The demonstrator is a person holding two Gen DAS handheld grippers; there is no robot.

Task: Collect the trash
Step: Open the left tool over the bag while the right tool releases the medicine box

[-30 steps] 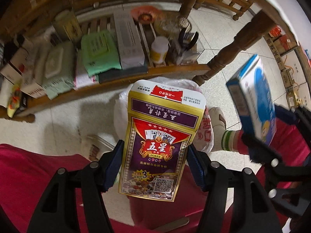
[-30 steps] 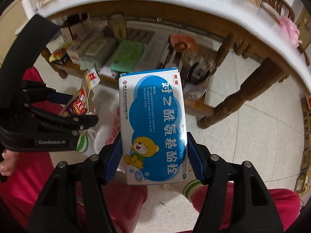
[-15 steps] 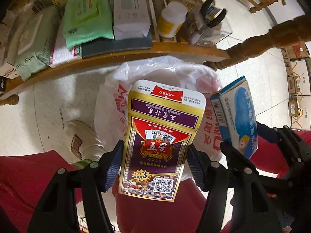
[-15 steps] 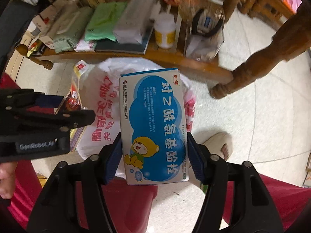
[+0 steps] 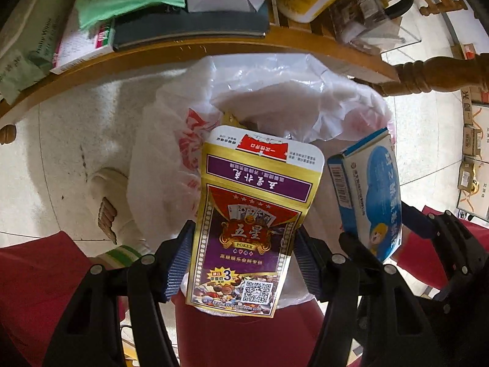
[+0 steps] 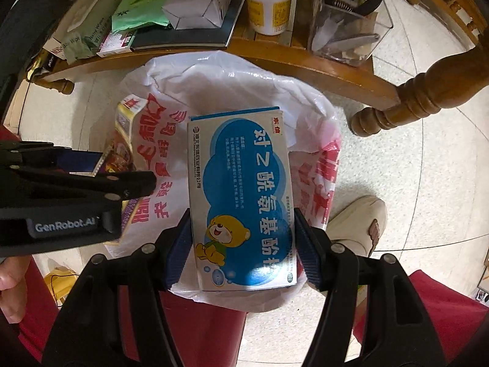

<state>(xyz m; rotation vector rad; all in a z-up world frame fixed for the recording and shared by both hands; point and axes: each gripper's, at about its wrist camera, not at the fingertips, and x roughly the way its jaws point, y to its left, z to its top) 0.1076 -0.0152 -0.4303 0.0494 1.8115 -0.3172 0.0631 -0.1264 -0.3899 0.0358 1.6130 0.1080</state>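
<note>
My left gripper point(image 5: 243, 263) is shut on a gold and purple poker card box point(image 5: 250, 220), held over the open mouth of a white plastic bag with red print point(image 5: 275, 91) on the floor. My right gripper point(image 6: 241, 244) is shut on a blue and white medicine box with a cartoon bear point(image 6: 241, 198), also above the bag point(image 6: 238, 85). The medicine box shows at the right of the left wrist view point(image 5: 369, 189). The poker box point(image 6: 122, 140) and left gripper show at the left of the right wrist view.
A low wooden shelf point(image 5: 189, 52) behind the bag holds packets, a book, a white bottle point(image 6: 269, 3) and a clear box point(image 6: 348, 21). A turned table leg point(image 6: 421, 98) stands at right. Red-trousered legs and slippered feet point(image 6: 354, 223) flank the bag.
Both grippers have moved forward and down with their boxes, from in front of the shelf to directly over the bag's mouth. The bag now fills the middle of both views.
</note>
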